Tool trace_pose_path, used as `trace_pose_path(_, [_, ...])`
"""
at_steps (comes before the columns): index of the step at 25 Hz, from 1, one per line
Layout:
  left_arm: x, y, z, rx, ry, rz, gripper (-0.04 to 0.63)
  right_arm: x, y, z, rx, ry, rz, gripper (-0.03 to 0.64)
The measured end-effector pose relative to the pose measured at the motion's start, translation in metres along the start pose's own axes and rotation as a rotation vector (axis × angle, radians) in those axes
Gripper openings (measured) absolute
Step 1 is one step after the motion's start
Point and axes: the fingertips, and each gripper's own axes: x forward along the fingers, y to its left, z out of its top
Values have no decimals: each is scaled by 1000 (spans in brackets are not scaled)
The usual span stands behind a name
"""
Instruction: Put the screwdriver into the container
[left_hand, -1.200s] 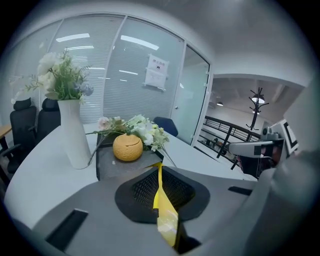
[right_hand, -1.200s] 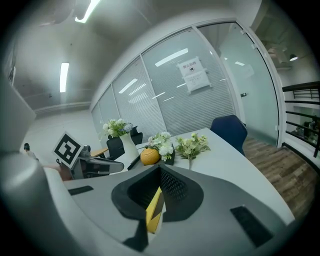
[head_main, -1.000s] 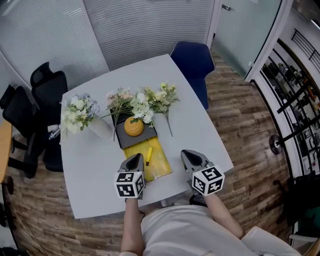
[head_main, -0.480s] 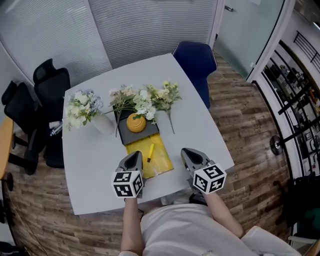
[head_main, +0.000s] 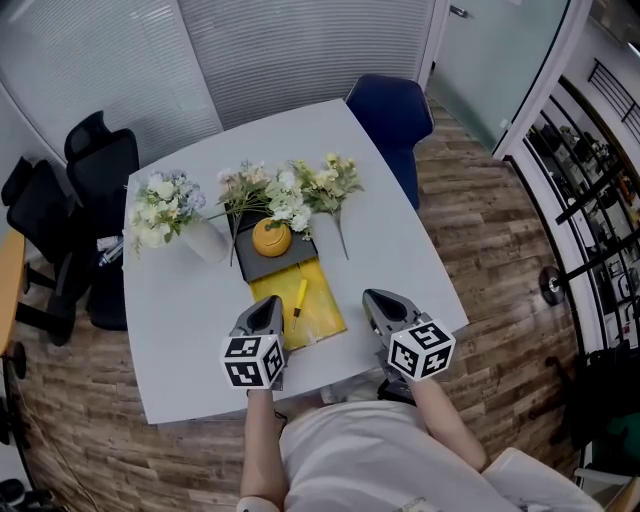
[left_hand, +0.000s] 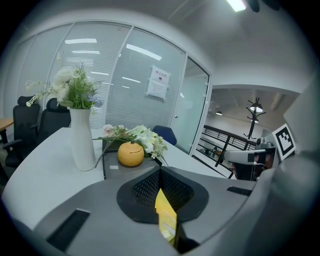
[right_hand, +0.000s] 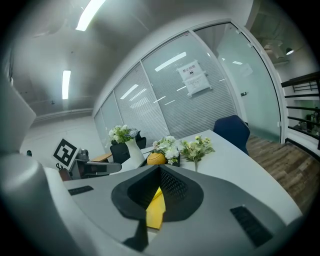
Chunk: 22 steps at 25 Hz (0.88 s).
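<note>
A yellow screwdriver (head_main: 298, 298) lies on a yellow sheet (head_main: 320, 305) in the middle of the white table (head_main: 400, 240). Just behind it a round orange container (head_main: 270, 238) with a lid sits on a dark tray (head_main: 287, 265); the container also shows in the left gripper view (left_hand: 131, 154) and the right gripper view (right_hand: 156, 158). My left gripper (head_main: 268, 313) hovers at the sheet's left front corner, jaws shut and empty. My right gripper (head_main: 381, 301) hangs to the right of the sheet, also shut and empty. Neither touches the screwdriver.
A white vase (head_main: 205, 243) with flowers stands left of the tray, and loose flower stems (head_main: 300, 195) lie behind the container. A blue chair (head_main: 392, 115) is at the far corner, black chairs (head_main: 75, 190) on the left. The table's front edge runs under my grippers.
The head view has shifted slightly. Both grippers stay shut near the table's front edge, the left one a little further left; the screwdriver has not moved.
</note>
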Motion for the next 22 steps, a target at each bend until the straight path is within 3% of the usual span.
trace_pose_path(22, [0, 9, -10, -22, 23, -4, 8, 1, 2, -5, 5, 12, -4, 15])
